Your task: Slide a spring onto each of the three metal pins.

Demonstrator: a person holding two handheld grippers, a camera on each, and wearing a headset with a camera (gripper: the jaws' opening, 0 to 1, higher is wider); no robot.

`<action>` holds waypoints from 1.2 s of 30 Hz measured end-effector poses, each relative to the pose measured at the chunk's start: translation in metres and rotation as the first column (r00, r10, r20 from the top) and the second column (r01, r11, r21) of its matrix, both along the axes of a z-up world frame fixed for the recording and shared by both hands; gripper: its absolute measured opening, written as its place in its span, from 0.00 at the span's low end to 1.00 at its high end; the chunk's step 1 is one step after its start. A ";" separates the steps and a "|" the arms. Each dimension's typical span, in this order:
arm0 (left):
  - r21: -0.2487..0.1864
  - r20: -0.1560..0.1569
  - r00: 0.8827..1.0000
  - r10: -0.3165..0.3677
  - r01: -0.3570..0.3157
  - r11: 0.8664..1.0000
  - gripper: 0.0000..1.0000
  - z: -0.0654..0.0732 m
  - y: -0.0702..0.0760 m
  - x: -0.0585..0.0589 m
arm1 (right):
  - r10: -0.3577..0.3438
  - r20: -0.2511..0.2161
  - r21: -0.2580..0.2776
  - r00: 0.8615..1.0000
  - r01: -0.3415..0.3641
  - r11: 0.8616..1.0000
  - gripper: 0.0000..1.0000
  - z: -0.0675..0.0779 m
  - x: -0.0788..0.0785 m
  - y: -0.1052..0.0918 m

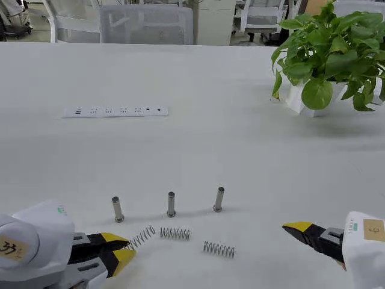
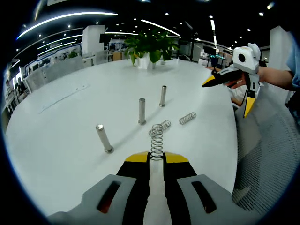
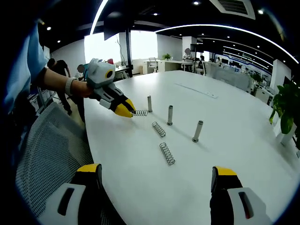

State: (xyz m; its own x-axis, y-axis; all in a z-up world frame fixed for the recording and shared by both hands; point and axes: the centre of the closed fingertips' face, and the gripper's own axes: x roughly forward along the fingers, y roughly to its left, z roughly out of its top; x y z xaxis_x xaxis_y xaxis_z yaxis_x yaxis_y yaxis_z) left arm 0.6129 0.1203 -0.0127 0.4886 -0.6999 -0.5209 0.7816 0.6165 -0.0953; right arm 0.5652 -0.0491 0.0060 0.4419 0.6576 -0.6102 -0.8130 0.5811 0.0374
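Closest to me, low at the left of the head view, my left tool has its yellow-tipped jaws pressed together on one end of a spring. The rest of that spring juts forward toward the row of pins; I cannot tell whether its free end touches the desk.

Three pins stand upright in a line just beyond: the left pin, the middle pin and the right pin, all bare. A second spring lies flat in front of the middle pin, and a third spring lies nearer me, below the right pin.

My right tool hangs well off to the right of the pins, jaws spread wide, gripping nothing, with bare desk between it and the third spring.

Past the pins the desk runs open to a power strip and a potted plant at the far right. Chairs line the far edge.
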 end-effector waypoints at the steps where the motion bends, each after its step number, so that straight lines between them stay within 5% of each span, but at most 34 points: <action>1: -0.005 0.002 1.000 -0.007 0.007 1.000 0.06 0.001 -0.001 -0.002 | 0.003 0.000 0.005 1.000 -0.003 1.000 0.96 0.001 0.001 0.002; 12: -0.091 0.022 0.996 -0.090 0.092 0.992 0.06 0.027 -0.022 -0.022 | 0.072 -0.023 0.089 0.997 -0.070 0.994 0.88 0.020 0.010 0.030; 18: -0.114 0.054 0.994 -0.090 0.096 0.989 0.06 0.043 -0.028 -0.022 | 0.103 -0.032 0.135 0.994 -0.098 0.986 0.81 0.032 0.014 0.041; 26: -0.144 0.068 0.993 -0.093 0.103 0.984 0.06 0.049 -0.040 -0.025 | 0.078 -0.059 0.247 0.995 -0.061 0.967 0.67 0.044 0.018 0.052; 36: -0.184 0.082 0.983 -0.161 0.174 0.967 0.06 0.058 -0.060 -0.035 | 0.131 -0.119 0.339 0.984 -0.084 0.937 0.43 0.050 0.007 0.065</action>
